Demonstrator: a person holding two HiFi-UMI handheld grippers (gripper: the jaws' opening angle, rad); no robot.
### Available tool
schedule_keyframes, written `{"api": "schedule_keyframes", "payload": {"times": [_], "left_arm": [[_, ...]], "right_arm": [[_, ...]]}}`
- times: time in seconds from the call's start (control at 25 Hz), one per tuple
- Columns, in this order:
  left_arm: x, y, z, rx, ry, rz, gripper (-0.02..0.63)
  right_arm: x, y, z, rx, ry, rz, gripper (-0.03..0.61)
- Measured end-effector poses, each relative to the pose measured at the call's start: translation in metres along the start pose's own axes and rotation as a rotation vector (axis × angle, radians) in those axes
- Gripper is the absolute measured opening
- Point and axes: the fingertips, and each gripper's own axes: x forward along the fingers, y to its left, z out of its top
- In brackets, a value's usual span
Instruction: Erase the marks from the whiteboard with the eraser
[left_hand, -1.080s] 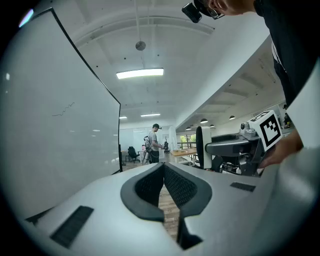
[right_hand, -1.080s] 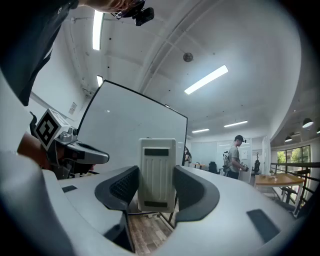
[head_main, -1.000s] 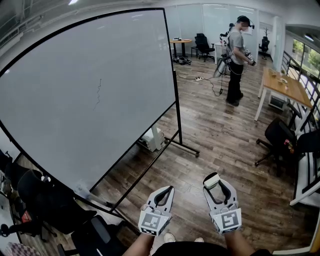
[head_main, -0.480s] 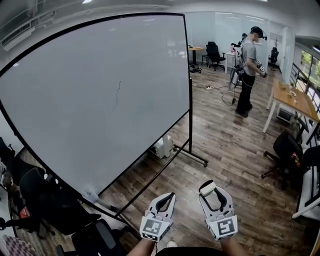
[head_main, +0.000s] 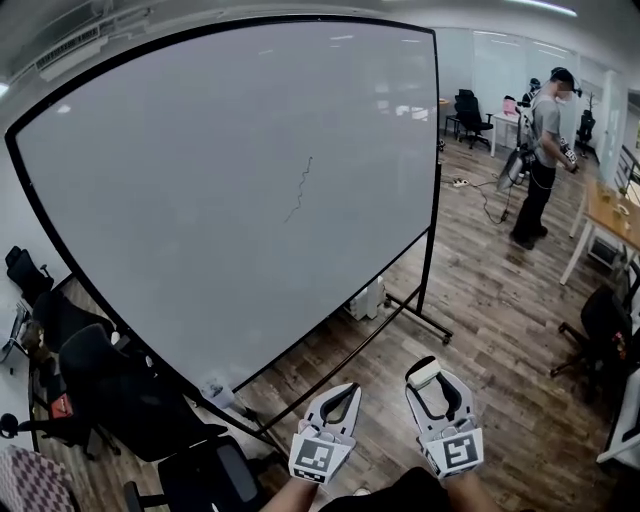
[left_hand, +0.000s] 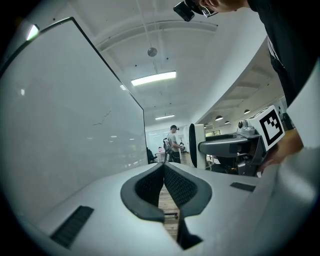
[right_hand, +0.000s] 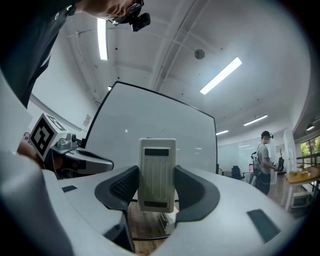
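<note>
Right gripper (head_main: 436, 392) clamps the eraser (right_hand: 157, 172); left gripper (head_main: 335, 404) has jaws pressed together, empty. Squiggle mark (head_main: 299, 190) on the whiteboard (head_main: 180, 250) untouched (erasing not started, grippers well apart from board).

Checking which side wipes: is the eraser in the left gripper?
No, the left gripper has its jaws shut together on nothing; the eraser sits clamped in the right gripper.

Open wood floor (head_main: 480, 320) ahead, whiteboard (head_main: 200, 180) face unobstructed, black chairs (head_main: 110, 395) crowding lower left
</note>
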Motion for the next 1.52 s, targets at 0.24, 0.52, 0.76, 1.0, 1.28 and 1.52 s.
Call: {"api": "schedule_keyframes", "payload": {"times": [0.24,0.52,0.76,1.0,1.28,1.52], "left_arm": [[0.000,0.058,-0.017,0.112,0.024,0.117,0.019],[0.024,0.088,-0.024,0.113,0.064,0.189,0.019],[0.053,0.118,-0.011,0.033,0.040,0.279,0.018],[0.072,0.142,-0.005,0.010,0.051,0.417,0.019],[0.085,0.154,-0.008,0.019,0.065,0.552,0.018],[0.066,0.181,-0.009,0.013,0.081,0.717,0.018]], "right_arm": [[0.055,0.024,-0.005,0.018,-0.005,0.098,0.244],[0.111,0.013,-0.007,0.058,-0.035,0.194,0.245],[0.157,-0.010,0.000,0.066,-0.052,0.283,0.245],[0.185,-0.036,0.004,0.087,-0.102,0.414,0.245],[0.223,-0.053,-0.003,0.075,-0.103,0.509,0.245],[0.259,-0.056,0.010,0.009,-0.127,0.558,0.245]]}}
